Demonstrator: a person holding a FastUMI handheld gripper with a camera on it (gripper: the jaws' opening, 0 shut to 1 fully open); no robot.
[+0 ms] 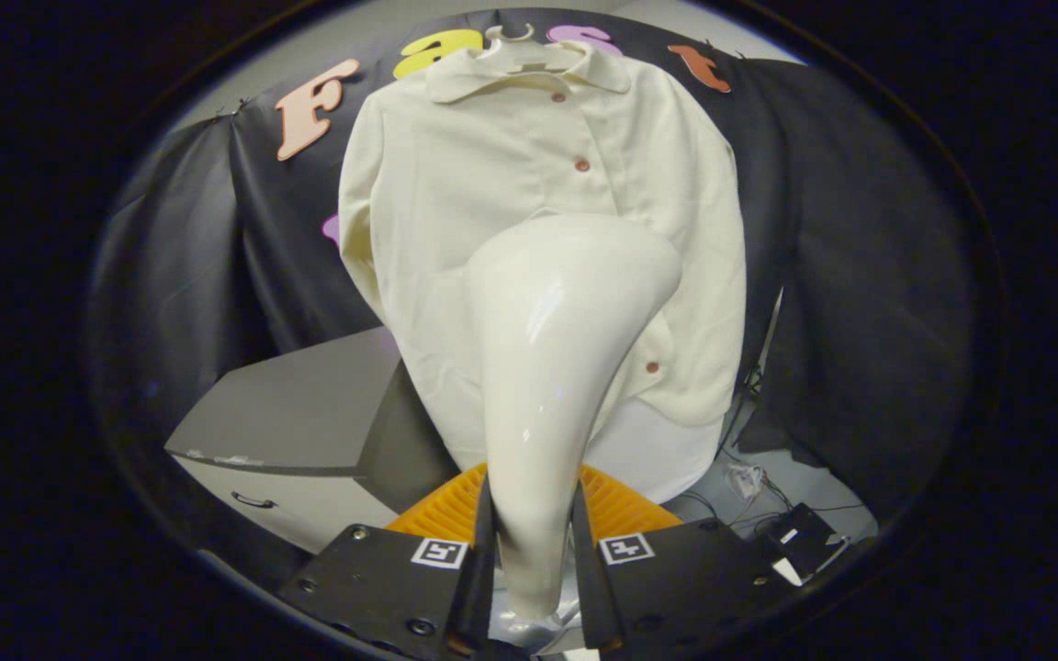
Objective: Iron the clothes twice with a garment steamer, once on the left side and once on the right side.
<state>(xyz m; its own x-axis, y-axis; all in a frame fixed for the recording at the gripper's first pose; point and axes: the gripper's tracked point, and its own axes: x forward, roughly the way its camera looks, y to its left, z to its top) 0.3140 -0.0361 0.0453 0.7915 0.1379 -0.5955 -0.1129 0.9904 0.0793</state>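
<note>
Gripper view shows the gripper [529,551] clamped on the handle of the garment steamer [557,367]; both fingers press on the narrow lower part of the handle, one on each side. The steamer's wide head rises ahead of the fingers and sits in front of the cream shirt [492,184], about at the middle of its front, over the line of buttons [582,165]. If the head touches the cloth cannot be told, because the head hides the place of contact. The shirt hangs on a hanger [512,39] before the booth wall, and below the shirt, behind the fingers, an orange ribbed part [442,514] shows. Beside the shirt's lower edge stands a grey cabinet [290,413].

To do the stroke well, the person probably should bring the head to one side of the button line, keep its face flat and lightly on the fabric, and move slowly along the shirt's length. The grip should stay firm, since the glossy handle may slip or turn between the fingers
</note>
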